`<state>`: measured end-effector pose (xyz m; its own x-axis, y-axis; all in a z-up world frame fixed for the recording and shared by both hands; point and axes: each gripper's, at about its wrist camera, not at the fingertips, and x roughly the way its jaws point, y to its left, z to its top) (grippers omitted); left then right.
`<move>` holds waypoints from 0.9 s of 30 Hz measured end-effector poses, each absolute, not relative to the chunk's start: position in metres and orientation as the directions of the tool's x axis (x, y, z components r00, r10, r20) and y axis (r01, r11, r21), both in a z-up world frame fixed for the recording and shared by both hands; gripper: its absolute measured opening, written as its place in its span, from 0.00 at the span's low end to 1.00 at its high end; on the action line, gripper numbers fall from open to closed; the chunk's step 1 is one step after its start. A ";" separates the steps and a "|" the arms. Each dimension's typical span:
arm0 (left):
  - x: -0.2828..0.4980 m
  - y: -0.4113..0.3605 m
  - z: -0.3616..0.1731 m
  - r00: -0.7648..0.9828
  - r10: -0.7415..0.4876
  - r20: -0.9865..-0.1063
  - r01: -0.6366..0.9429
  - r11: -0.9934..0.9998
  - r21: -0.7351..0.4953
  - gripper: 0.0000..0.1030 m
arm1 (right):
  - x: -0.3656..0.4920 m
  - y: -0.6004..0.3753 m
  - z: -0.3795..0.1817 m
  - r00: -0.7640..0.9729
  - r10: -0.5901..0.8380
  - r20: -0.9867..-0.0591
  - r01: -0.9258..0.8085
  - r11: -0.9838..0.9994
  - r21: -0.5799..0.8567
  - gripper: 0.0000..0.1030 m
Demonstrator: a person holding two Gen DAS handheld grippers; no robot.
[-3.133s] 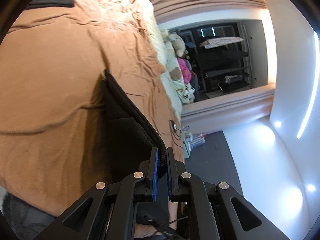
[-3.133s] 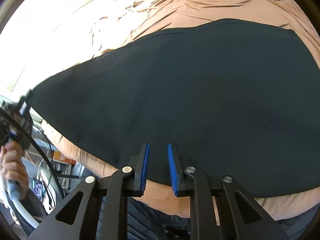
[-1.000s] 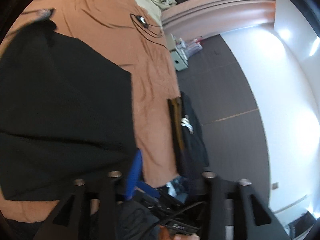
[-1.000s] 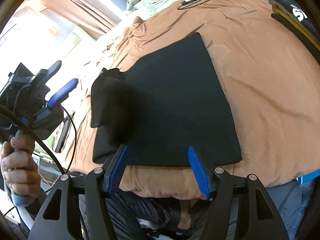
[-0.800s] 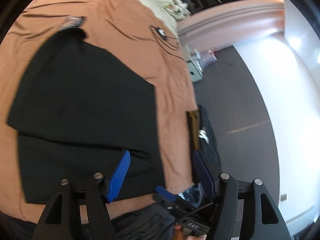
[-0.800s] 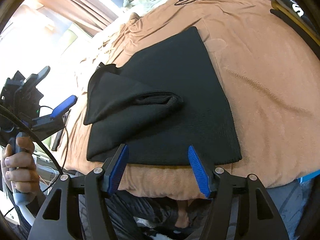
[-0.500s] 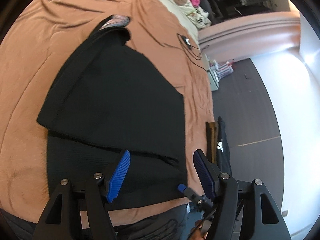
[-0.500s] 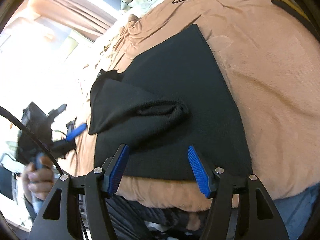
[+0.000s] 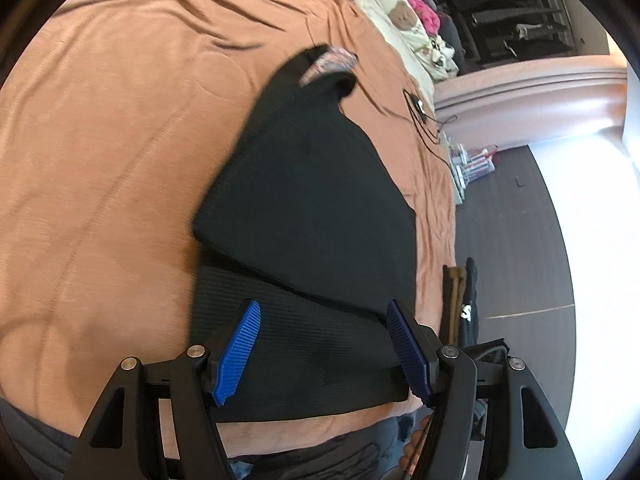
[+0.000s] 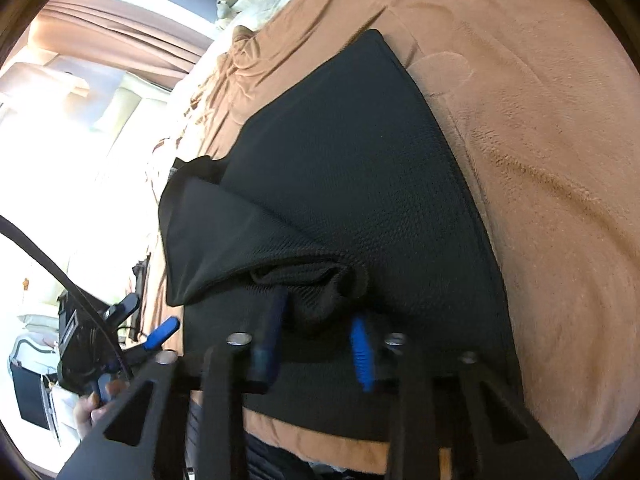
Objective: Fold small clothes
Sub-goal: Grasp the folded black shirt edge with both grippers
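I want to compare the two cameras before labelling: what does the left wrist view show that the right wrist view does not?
Only the left wrist view shows the dark floor, the stack of folded clothes at the bed's edge, and the left gripper open above the garment's near hem.

Only the right wrist view shows the curtains, the bunched fold of the garment, and the right gripper, whose jaws have just been closing with that fold between them.

Both show the black garment on the brown bedspread.
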<state>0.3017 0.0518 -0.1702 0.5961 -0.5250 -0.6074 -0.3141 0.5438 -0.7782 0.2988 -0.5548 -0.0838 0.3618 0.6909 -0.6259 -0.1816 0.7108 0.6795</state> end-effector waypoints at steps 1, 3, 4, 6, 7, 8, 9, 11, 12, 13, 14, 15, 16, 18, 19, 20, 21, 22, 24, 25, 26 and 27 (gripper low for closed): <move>0.301 0.053 -0.170 0.596 -0.516 -0.615 -0.318 0.552 -0.771 0.65 | 0.297 -0.554 -0.081 0.367 0.688 -0.625 -0.186 0.713 0.675 0.09; 0.297 0.058 -0.172 0.594 -0.492 -0.636 -0.332 0.570 -0.751 0.65 | 0.295 -0.551 -0.078 0.378 0.685 -0.622 -0.202 0.717 0.667 0.05; 0.296 0.057 -0.173 0.591 -0.488 -0.642 -0.335 0.575 -0.746 0.65 | 0.293 -0.550 -0.076 0.386 0.681 -0.623 -0.208 0.722 0.661 0.04; 0.293 0.058 -0.176 0.580 -0.479 -0.659 -0.343 0.590 -0.731 0.65 | 0.290 -0.550 -0.073 0.396 0.676 -0.621 -0.214 0.726 0.654 0.03; 0.291 0.057 -0.178 0.574 -0.471 -0.670 -0.351 0.598 -0.721 0.65 | 0.288 -0.550 -0.071 0.403 0.676 -0.617 -0.219 0.726 0.652 0.02; 0.289 0.058 -0.180 0.570 -0.468 -0.675 -0.354 0.601 -0.716 0.64 | 0.286 -0.550 -0.069 0.408 0.675 -0.614 -0.226 0.726 0.649 0.02; 0.287 0.058 -0.183 0.561 -0.463 -0.686 -0.361 0.609 -0.706 0.64 | 0.284 -0.550 -0.066 0.417 0.673 -0.611 -0.236 0.730 0.642 0.02; 0.283 0.059 -0.187 0.550 -0.458 -0.699 -0.372 0.615 -0.695 0.63 | 0.280 -0.551 -0.062 0.429 0.665 -0.611 -0.251 0.738 0.627 0.02; 0.282 0.059 -0.190 0.542 -0.460 -0.704 -0.375 0.616 -0.692 0.62 | 0.278 -0.551 -0.060 0.432 0.664 -0.610 -0.256 0.739 0.623 0.02; 0.282 0.058 -0.193 0.528 -0.464 -0.711 -0.378 0.621 -0.686 0.61 | 0.275 -0.551 -0.058 0.436 0.662 -0.609 -0.260 0.741 0.620 0.02; 0.280 0.058 -0.198 0.516 -0.468 -0.717 -0.379 0.626 -0.682 0.55 | 0.273 -0.551 -0.056 0.441 0.661 -0.607 -0.263 0.742 0.617 0.02; 0.280 0.057 -0.202 0.502 -0.475 -0.723 -0.381 0.629 -0.678 0.45 | 0.272 -0.551 -0.055 0.444 0.660 -0.606 -0.264 0.743 0.615 0.02; 0.280 0.055 -0.206 0.491 -0.478 -0.728 -0.384 0.632 -0.673 0.33 | 0.270 -0.552 -0.055 0.447 0.659 -0.605 -0.264 0.744 0.614 0.02; 0.279 0.054 -0.211 0.477 -0.464 -0.747 -0.393 0.647 -0.653 0.17 | 0.265 -0.554 -0.054 0.454 0.656 -0.602 -0.263 0.745 0.613 0.02; 0.278 0.054 -0.211 0.479 -0.462 -0.747 -0.389 0.651 -0.652 0.14 | 0.262 -0.555 -0.055 0.457 0.656 -0.601 -0.263 0.745 0.613 0.02; 0.277 0.055 -0.211 0.484 -0.464 -0.742 -0.385 0.649 -0.656 0.12 | 0.259 -0.555 -0.055 0.458 0.655 -0.601 -0.262 0.745 0.613 0.02; 0.275 0.055 -0.211 0.487 -0.464 -0.740 -0.383 0.648 -0.658 0.09 | 0.257 -0.555 -0.056 0.457 0.655 -0.602 -0.262 0.746 0.612 0.02; 0.274 0.057 -0.210 0.490 -0.464 -0.738 -0.381 0.647 -0.660 0.08 | 0.255 -0.556 -0.057 0.457 0.655 -0.602 -0.262 0.746 0.612 0.02; 0.271 0.059 -0.209 0.494 -0.464 -0.735 -0.380 0.646 -0.663 0.08 | 0.250 -0.558 -0.057 0.456 0.654 -0.603 -0.261 0.746 0.612 0.02; 0.270 0.060 -0.209 0.496 -0.464 -0.734 -0.380 0.644 -0.664 0.08 | 0.247 -0.557 -0.058 0.457 0.654 -0.603 -0.259 0.746 0.613 0.02; 0.269 0.061 -0.208 0.498 -0.466 -0.731 -0.379 0.641 -0.667 0.08 | 0.246 -0.558 -0.057 0.458 0.654 -0.603 -0.259 0.747 0.613 0.02; 0.268 0.063 -0.208 0.499 -0.468 -0.730 -0.378 0.640 -0.669 0.08 | 0.244 -0.558 -0.058 0.459 0.653 -0.602 -0.259 0.747 0.612 0.02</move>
<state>0.2675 0.0632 -0.2083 0.4991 -0.4677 -0.7295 -0.3782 0.6399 -0.6690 0.2439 -0.5581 -0.0577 0.4593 0.6528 -0.6024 -0.2588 0.7471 0.6123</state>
